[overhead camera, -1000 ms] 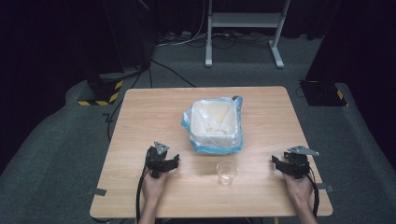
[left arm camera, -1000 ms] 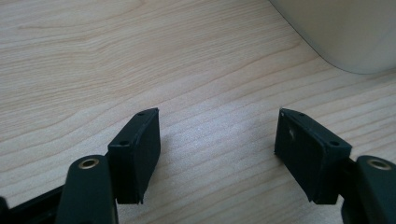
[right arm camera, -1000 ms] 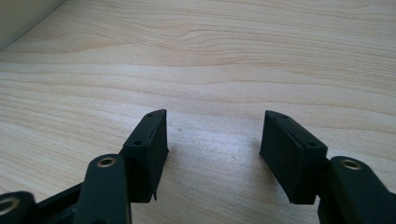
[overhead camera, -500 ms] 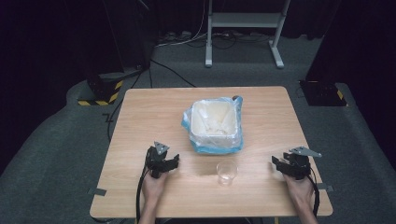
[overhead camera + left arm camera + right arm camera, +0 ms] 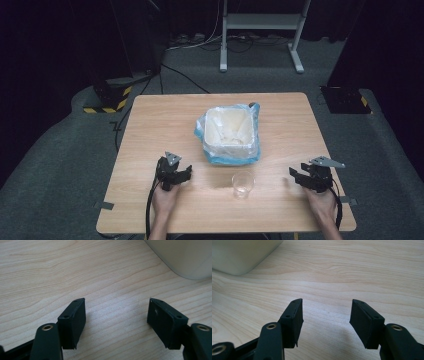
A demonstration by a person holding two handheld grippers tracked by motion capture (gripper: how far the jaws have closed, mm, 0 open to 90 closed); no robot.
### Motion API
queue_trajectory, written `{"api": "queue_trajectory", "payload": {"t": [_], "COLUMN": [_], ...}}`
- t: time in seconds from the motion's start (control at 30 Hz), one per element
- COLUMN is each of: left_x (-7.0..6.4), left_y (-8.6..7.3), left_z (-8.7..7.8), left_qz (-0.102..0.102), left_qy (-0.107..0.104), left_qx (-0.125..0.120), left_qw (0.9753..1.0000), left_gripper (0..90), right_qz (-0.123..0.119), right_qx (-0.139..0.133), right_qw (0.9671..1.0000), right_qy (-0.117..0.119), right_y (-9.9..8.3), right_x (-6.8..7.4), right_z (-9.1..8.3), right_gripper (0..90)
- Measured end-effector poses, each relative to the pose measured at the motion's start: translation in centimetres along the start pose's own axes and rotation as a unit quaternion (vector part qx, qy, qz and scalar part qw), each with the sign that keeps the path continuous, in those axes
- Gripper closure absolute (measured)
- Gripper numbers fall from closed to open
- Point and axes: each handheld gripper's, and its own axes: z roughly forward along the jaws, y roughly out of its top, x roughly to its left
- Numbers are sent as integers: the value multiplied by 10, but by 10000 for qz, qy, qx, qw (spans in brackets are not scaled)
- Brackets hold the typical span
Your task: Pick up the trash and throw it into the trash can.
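A white square bin (image 5: 230, 131) lined with a blue bag stands at the middle of the wooden table (image 5: 150, 130). An upright clear plastic cup (image 5: 243, 184) sits just in front of it. My left gripper (image 5: 179, 174) rests on the table to the cup's left, open, with bare wood between its jaws (image 5: 116, 306). The bin's pale wall (image 5: 185, 257) shows ahead at its right. My right gripper (image 5: 304, 176) rests near the table's right front edge, also open and empty (image 5: 325, 307). Here the bin's wall (image 5: 239, 255) shows at upper left.
Around the table is grey carpet. A white stand's legs (image 5: 260, 22) stand behind it. A black box with hazard stripes (image 5: 107, 97) lies at the back left, and another dark box (image 5: 345, 99) at the right. Cables (image 5: 185, 75) run across the floor.
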Motion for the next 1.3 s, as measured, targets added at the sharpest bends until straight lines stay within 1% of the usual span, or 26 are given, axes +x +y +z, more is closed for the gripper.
{"api": "queue_trajectory", "payload": {"t": [0.1,0.2,0.3,0.33,0.47,0.67,0.7,0.8,0.9,0.97,1.0,1.2,1.3], "left_x": [0,0,0,0,0,0,0,0,0,0,0,0,0], "left_y": [0,0,0,0,0,0,0,0,0,0,0,0,0], "left_z": [0,0,0,0,0,0,0,0,0,0,0,0,0], "left_qz": [-4,-2,1,-3,-4,-8,-8,-9,-7,-4,-7,-9,-8], "left_qy": [-6,-4,0,-5,-3,-2,-2,-2,-1,3,-1,-1,-2], "left_qx": [0,1,0,1,0,2,2,2,3,3,2,2,3], "left_qw": [10000,10000,10000,10000,10000,10000,10000,10000,10000,10000,10000,10000,10000], "left_gripper": [309,309,309,309,309,308,308,308,309,308,308,309,308], "right_qz": [8,69,90,69,-95,-176,-176,-170,-190,-225,-302,-361,-464], "right_qx": [-22,-152,-214,-232,-299,-302,-302,-327,-342,-360,-335,-366,-386], "right_qw": [9999,9994,9991,9988,9981,9972,9972,9964,9961,9961,9960,9939,9928], "right_qy": [140,293,349,414,534,657,657,765,790,775,775,973,1037], "right_y": [1,1,2,4,9,13,13,15,18,19,22,28,31], "right_x": [2,4,7,10,17,27,27,31,35,36,40,50,56], "right_z": [-1,-2,-3,-3,-6,-4,-4,-3,-5,-5,-7,-9,-9], "right_gripper": [458,493,516,525,537,546,546,540,507,494,485,485,480]}}
